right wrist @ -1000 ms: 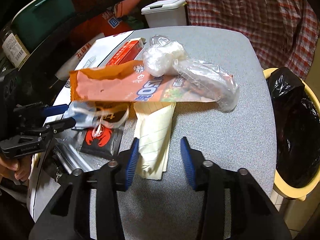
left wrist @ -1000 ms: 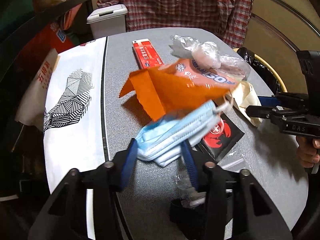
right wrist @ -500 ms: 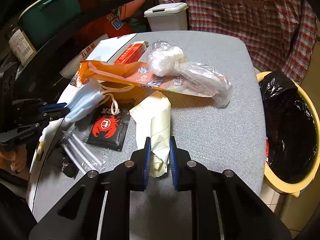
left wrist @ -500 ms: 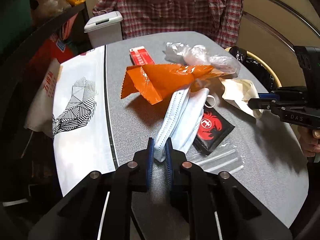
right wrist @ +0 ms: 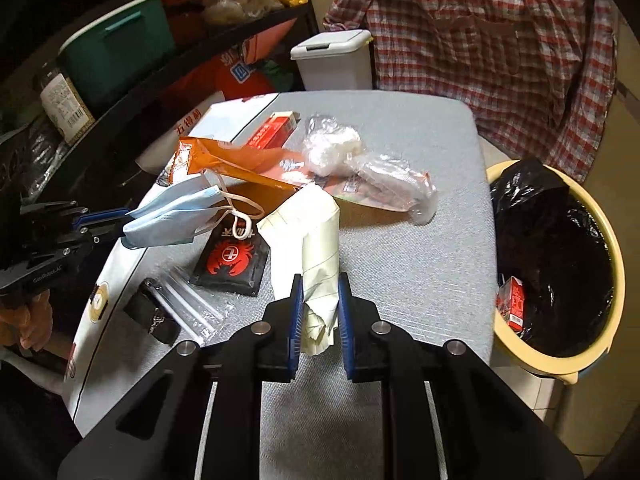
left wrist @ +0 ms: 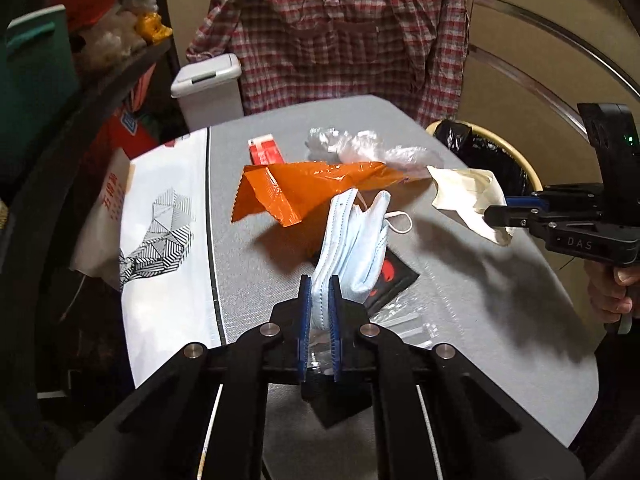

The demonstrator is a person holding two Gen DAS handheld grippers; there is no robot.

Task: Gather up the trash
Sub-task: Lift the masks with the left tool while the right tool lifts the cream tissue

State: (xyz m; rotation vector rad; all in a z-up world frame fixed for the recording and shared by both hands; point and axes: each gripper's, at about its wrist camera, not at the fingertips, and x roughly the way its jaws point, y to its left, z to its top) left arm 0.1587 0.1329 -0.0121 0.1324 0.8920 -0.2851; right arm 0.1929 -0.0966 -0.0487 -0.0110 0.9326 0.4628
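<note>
1. A gray table (right wrist: 400,240) holds trash beside a yellow bin (right wrist: 600,240).
2. The left gripper (left wrist: 320,280) pinches a blue mask (left wrist: 356,240) above the table.
3. The right gripper (right wrist: 318,280) squeezes a cream paper (right wrist: 316,248) above the table.

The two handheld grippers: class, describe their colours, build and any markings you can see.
Both the left gripper and right gripper are black angular frames with silver round pins and blue ribbed pads. The right one's side carries pale "DAS" lettering and a small green light.
</note>
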